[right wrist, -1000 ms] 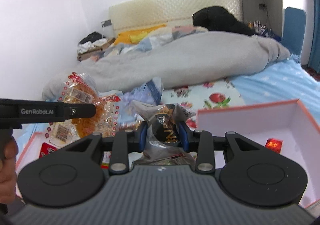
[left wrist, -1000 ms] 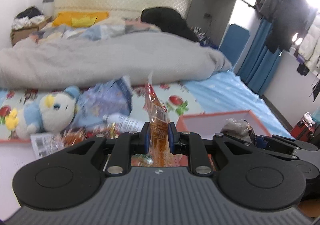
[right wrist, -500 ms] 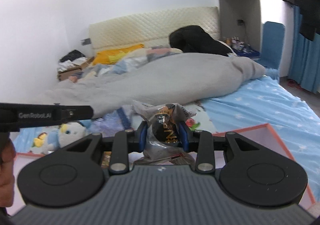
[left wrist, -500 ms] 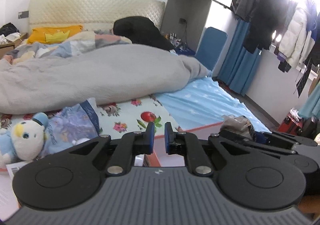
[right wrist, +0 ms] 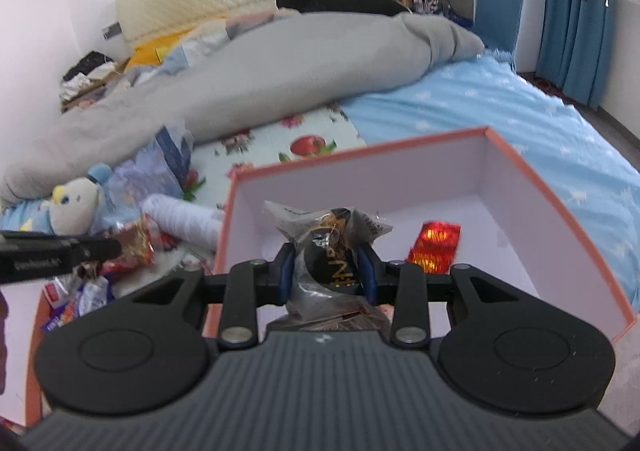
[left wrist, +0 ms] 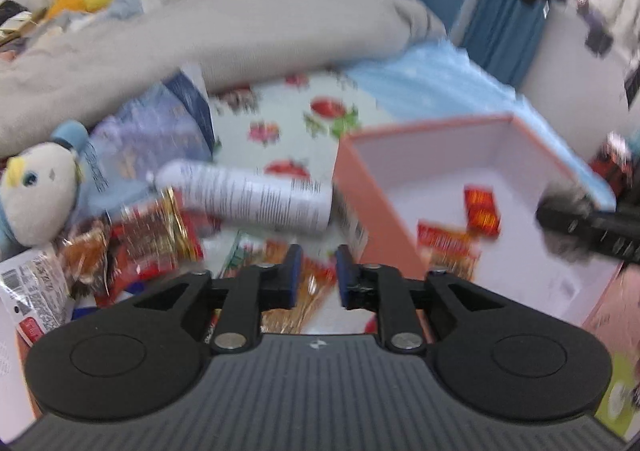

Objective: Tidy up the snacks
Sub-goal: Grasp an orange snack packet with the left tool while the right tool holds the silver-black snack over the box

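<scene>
Both dipped toward pink box [right wrist: 532,187]: left hand-held gripper [left wrist: 316,279] empty, jaws opening; right hand-held gripper [right wrist: 326,271] clamps dark snack packet [right wrist: 332,247]; pile [left wrist: 152,239] remains.

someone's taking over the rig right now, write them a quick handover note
Left hand-held gripper: jaws opening, nothing gripped, above the loose snack pile left of the box.
Right hand-held gripper: shut on a clear-wrapped dark snack, held over the orange box.
Done: red snack packets already lie in the box.
Left: release the dark snack into the box, then move the remaining pile snacks across. A white bottle and a plush toy lie by the pile.
</scene>
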Demonstrator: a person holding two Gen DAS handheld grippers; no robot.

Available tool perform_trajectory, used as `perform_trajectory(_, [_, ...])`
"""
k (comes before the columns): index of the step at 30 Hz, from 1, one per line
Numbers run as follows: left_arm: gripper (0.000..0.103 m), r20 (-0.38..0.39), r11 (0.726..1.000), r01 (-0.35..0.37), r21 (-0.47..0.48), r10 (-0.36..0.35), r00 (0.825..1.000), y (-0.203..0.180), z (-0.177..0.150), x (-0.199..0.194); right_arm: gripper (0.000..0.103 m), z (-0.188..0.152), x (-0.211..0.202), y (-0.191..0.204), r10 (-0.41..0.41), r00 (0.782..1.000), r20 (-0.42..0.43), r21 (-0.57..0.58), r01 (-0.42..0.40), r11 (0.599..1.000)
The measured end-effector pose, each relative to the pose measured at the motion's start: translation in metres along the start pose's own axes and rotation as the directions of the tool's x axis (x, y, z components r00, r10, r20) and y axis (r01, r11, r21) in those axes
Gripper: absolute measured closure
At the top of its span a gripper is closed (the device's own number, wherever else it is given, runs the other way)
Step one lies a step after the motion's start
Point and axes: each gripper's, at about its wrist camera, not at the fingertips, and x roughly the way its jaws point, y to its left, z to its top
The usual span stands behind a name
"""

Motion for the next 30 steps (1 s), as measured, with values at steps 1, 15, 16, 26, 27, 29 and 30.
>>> perform_trajectory(1, [0.069, -0.01, 1.0, -0.005, 0.015, 0.005, 1.0, 0.002, -0.004, 0.008, 0.066, -0.002, 0.001, -0.001, 0.0, 1.0, -0.005, 0.002, 0.0, 1.0])
perform_trajectory(15, [0.016, -0.202, 0.902, -0.003, 0.431, 0.099, 0.974, -0.013, -0.052, 0.106, 0.066, -0.025, 0.014, -0.017, 0.014, 0.998, -0.053, 0.052, -0.012, 0.999])
perform_trajectory(16, [0.016, -0.197, 0.893, -0.019, 0.45, 0.119, 0.973, -0.012, -0.055, 0.111, 0.066, -0.025, 0.014, -0.017, 0.014, 0.998, -0.055, 0.054, -0.011, 0.998])
perform_trajectory(26, [0.028, -0.221, 0.936, 0.02, 0.352, 0.062, 0.973, 0.016, -0.049, 0.124, 0.066, -0.035, 0.016, -0.021, 0.004, 0.998, -0.069, 0.076, 0.002, 0.997])
perform_trajectory(27, [0.03, -0.224, 0.944, 0.032, 0.327, 0.045, 0.974, 0.019, -0.047, 0.124, 0.066, -0.035, 0.017, -0.021, 0.005, 0.997, -0.071, 0.077, 0.0, 0.997])
perform_trajectory(29, [0.037, -0.229, 0.953, 0.059, 0.298, 0.011, 0.973, 0.024, -0.046, 0.122, 0.066, -0.037, 0.017, -0.019, 0.008, 0.997, -0.074, 0.074, -0.003, 0.997])
perform_trajectory(30, [0.041, -0.234, 0.955, 0.067, 0.29, 0.003, 0.972, 0.025, -0.045, 0.121, 0.066, -0.038, 0.018, -0.019, 0.01, 0.997, -0.076, 0.073, -0.005, 0.997])
